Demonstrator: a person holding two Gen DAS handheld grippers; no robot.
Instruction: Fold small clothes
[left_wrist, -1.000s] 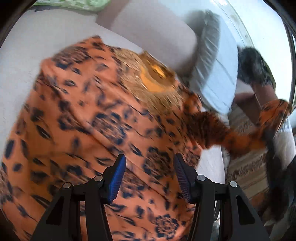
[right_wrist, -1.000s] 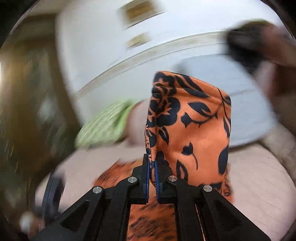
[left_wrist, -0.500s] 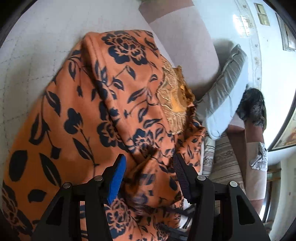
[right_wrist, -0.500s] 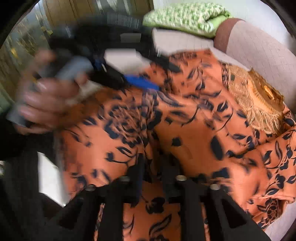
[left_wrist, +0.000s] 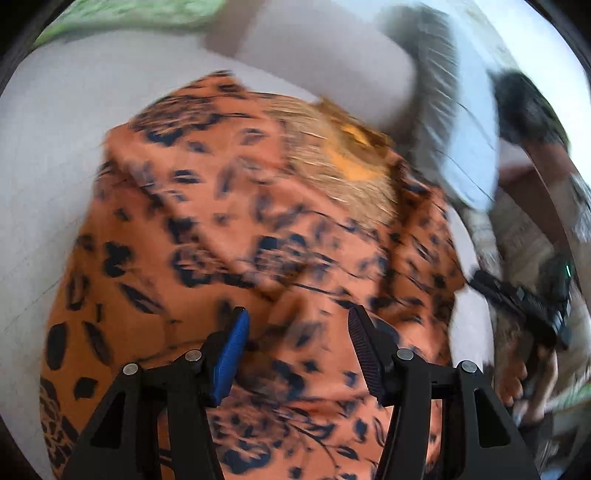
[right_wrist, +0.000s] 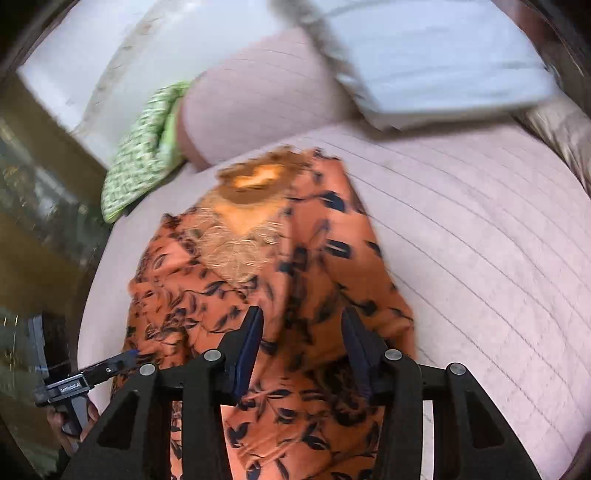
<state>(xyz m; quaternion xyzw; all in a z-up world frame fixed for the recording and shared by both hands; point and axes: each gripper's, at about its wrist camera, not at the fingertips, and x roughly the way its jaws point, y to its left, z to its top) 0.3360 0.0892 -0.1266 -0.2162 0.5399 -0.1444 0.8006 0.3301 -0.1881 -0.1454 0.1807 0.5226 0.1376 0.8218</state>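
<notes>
An orange garment (left_wrist: 221, 221) with a dark flower print and a gold embroidered neckline (left_wrist: 343, 173) lies on a pale pink quilted cushion (right_wrist: 480, 240). My left gripper (left_wrist: 298, 314) hovers open over its lower part, with cloth below the gap and nothing pinched. In the right wrist view the garment (right_wrist: 325, 258) looks folded in from both sides into a narrow shape. My right gripper (right_wrist: 302, 314) hangs over its middle with jaws opening; cloth shows under the gap, but the pads do not press it. The left gripper (right_wrist: 110, 365) appears at the lower left of that view.
A green patterned cloth (right_wrist: 144, 158) lies at the cushion's far left. A pink bolster (right_wrist: 258, 99) and a light blue pillow (right_wrist: 424, 62) stand behind the garment. A person's hand (left_wrist: 528, 376) holds the other gripper at the right edge of the left wrist view.
The right gripper was shut on a raised fold of the orange cloth; it swung down over the garment, let go, and its jaws spread. The left gripper stayed open above the cloth.
</notes>
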